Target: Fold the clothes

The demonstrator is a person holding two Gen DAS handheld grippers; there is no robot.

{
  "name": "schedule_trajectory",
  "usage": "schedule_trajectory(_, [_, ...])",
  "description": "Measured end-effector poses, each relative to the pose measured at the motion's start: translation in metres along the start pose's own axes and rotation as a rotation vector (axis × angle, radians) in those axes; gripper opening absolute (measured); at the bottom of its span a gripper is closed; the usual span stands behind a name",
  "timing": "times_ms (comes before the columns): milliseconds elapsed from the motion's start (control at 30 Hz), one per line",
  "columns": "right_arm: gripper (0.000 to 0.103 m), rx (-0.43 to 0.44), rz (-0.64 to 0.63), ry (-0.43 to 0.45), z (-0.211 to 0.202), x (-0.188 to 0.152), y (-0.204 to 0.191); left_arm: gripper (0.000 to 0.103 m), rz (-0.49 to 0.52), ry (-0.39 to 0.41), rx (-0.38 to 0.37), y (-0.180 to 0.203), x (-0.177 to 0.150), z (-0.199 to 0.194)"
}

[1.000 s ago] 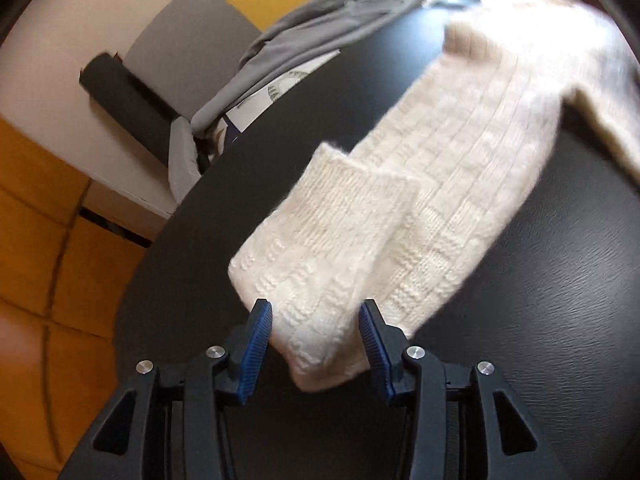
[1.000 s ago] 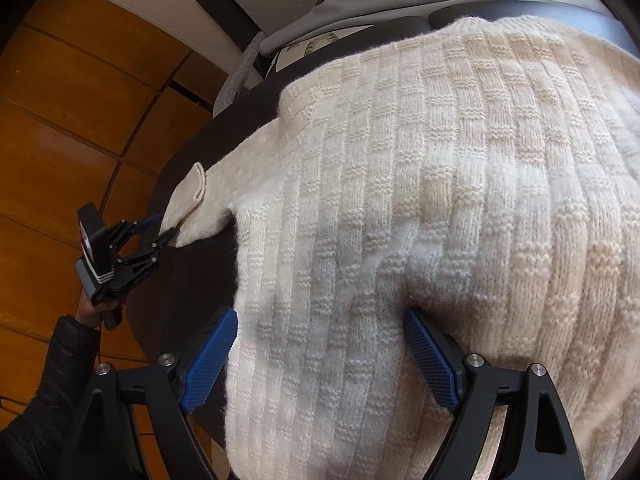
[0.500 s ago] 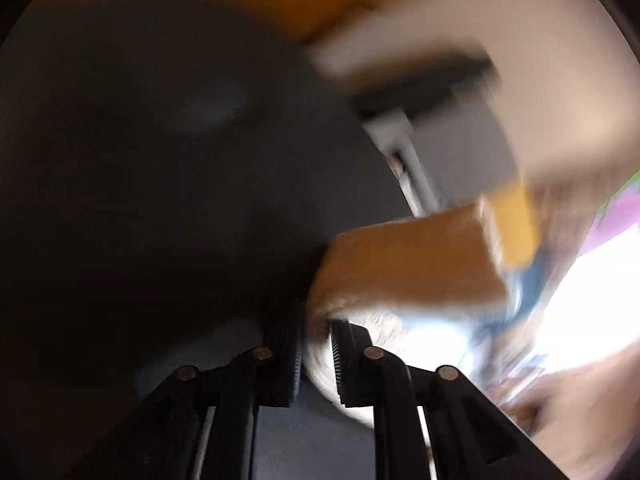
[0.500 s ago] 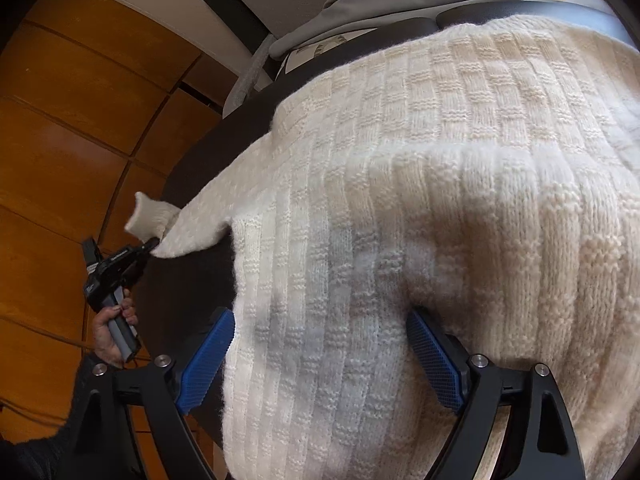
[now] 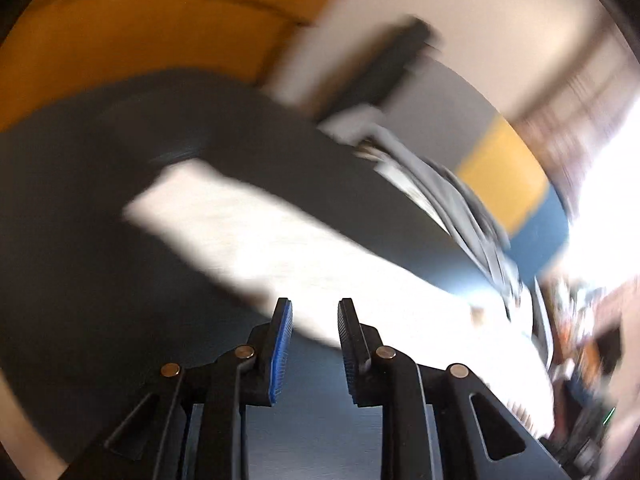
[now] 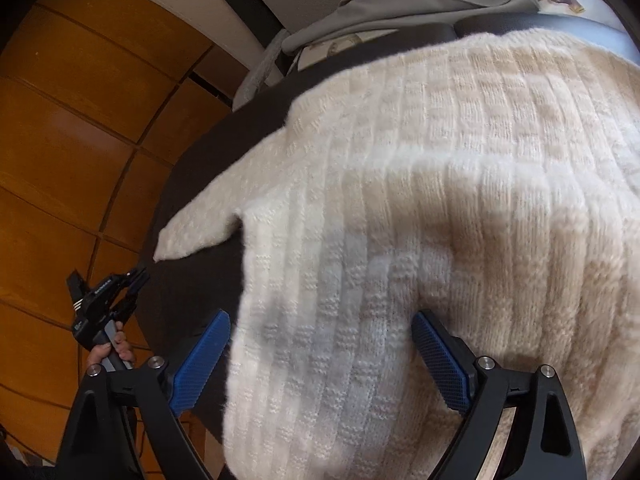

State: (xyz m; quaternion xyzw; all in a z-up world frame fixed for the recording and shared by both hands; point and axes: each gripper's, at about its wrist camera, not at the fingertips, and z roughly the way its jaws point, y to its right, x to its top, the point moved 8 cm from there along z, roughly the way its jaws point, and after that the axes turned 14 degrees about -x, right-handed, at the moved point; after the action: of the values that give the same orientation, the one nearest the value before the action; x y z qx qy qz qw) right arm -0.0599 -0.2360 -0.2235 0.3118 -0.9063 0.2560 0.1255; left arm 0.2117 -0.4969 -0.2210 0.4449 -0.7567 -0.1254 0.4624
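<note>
- Two pairs of tongs work over a cream knitted sweater [image 6: 420, 240] spread across a dark round bench [image 6: 188, 280].
- Right tongs [image 6: 320, 364] stand wide apart, their blue pads on either side of a raised fold near the sweater's lower edge; neither pad presses the wool, and the jaws are opening a little further.
- Left tongs [image 5: 314, 344] have a narrow gap that is widening, with nothing between the pads; in the right wrist view they sit just off the bench edge, close to the cuff, in a hand [image 6: 114, 354].
- One sleeve [image 5: 256, 236] lies flat on the bench, reaching out from the body of the sweater toward the left tongs; that view is badly blurred, so the cuff's exact lie cannot be told.
- Grey clothing [image 6: 400, 4] is heaped at the far side of the bench.
</note>
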Motion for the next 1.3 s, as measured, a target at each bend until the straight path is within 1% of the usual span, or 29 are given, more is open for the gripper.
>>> schedule_trajectory(67, [0.094, -0.023, -0.033, 0.055, -0.015, 0.016, 0.000, 0.023, 0.125, -0.055, -0.055, 0.049, -0.001, 0.030])
schedule_trajectory(100, [0.094, -0.041, -0.049, 0.080, -0.021, 0.025, 0.001, 0.023, 0.172, -0.080, -0.073, 0.073, -0.001, 0.048])
schedule_trajectory(167, [0.094, -0.075, -0.073, 0.124, -0.030, 0.042, 0.005, 0.023, 0.247, -0.128, -0.107, 0.107, -0.003, 0.074])
schedule_trajectory(200, [0.094, -0.090, -0.075, 0.138, -0.032, 0.052, 0.009, 0.023, 0.282, -0.150, -0.114, 0.122, -0.004, 0.087])
schedule_trajectory(233, [0.094, -0.103, -0.076, 0.148, -0.032, 0.062, 0.015, 0.023, 0.312, -0.175, -0.098, 0.133, -0.003, 0.104])
schedule_trajectory(300, [0.094, -0.126, -0.079, 0.155, -0.028, 0.080, 0.026, 0.023, 0.337, -0.232, -0.043, 0.141, -0.002, 0.132])
schedule_trajectory(367, [0.094, -0.149, -0.085, 0.138, -0.015, 0.094, 0.034, 0.023, 0.316, -0.290, -0.008, 0.137, -0.005, 0.155])
schedule_trajectory(433, [0.094, -0.174, -0.096, 0.124, 0.003, 0.106, 0.040, 0.023, 0.287, -0.346, 0.049, 0.119, -0.021, 0.166])
schedule_trajectory(467, [0.094, -0.174, -0.086, 0.113, 0.014, 0.111, 0.043, 0.023, 0.275, -0.358, 0.061, 0.111, -0.028, 0.170])
schedule_trajectory(500, [0.094, -0.169, -0.070, 0.099, 0.025, 0.116, 0.046, 0.023, 0.273, -0.343, 0.045, 0.109, -0.028, 0.173])
schedule_trajectory(567, [0.094, -0.142, -0.032, 0.060, 0.047, 0.123, 0.051, 0.023, 0.274, -0.331, 0.037, 0.105, -0.026, 0.175])
schedule_trajectory(600, [0.095, -0.144, -0.034, 0.057, 0.055, 0.124, 0.051, 0.023, 0.275, -0.327, 0.037, 0.104, -0.024, 0.176])
schedule_trajectory(633, [0.100, -0.160, -0.047, 0.066, 0.061, 0.125, 0.049, 0.023, 0.279, -0.324, 0.047, 0.102, -0.021, 0.178])
schedule_trajectory(667, [0.103, -0.180, -0.069, 0.074, 0.065, 0.126, 0.046, 0.023, 0.291, -0.322, 0.059, 0.102, -0.018, 0.180])
schedule_trajectory(733, [0.103, -0.215, -0.109, 0.086, 0.071, 0.130, 0.040, 0.023, 0.310, -0.318, 0.075, 0.102, -0.014, 0.184])
schedule_trajectory(867, [0.103, -0.251, -0.135, 0.098, 0.079, 0.138, 0.039, 0.023, 0.324, -0.310, 0.101, 0.098, -0.003, 0.195])
schedule_trajectory(1000, [0.103, -0.270, -0.150, 0.075, 0.078, 0.141, 0.037, 0.024, 0.338, -0.329, 0.145, 0.102, 0.012, 0.204])
schedule_trajectory(1033, [0.103, -0.247, -0.133, 0.083, 0.069, 0.140, 0.037, 0.024, 0.341, -0.321, 0.171, 0.104, 0.016, 0.200])
schedule_trajectory(1067, [0.101, -0.212, -0.106, 0.099, 0.056, 0.138, 0.038, 0.024, 0.346, -0.309, 0.176, 0.110, 0.018, 0.193])
schedule_trajectory(1133, [0.100, -0.143, -0.052, 0.130, 0.029, 0.134, 0.039, 0.024, 0.369, -0.271, 0.106, 0.132, 0.010, 0.169])
schedule_trajectory(1200, [0.100, -0.071, -0.010, 0.174, -0.006, 0.122, 0.043, 0.024, 0.392, -0.234, 0.036, 0.153, 0.003, 0.145])
schedule_trajectory(1267, [0.100, -0.033, 0.003, 0.204, -0.043, 0.096, 0.052, 0.024, 0.415, -0.206, -0.037, 0.175, -0.007, 0.121])
schedule_trajectory(1300, [0.100, -0.023, 0.001, 0.202, -0.057, 0.079, 0.058, 0.024, 0.432, -0.221, -0.077, 0.185, -0.022, 0.110])
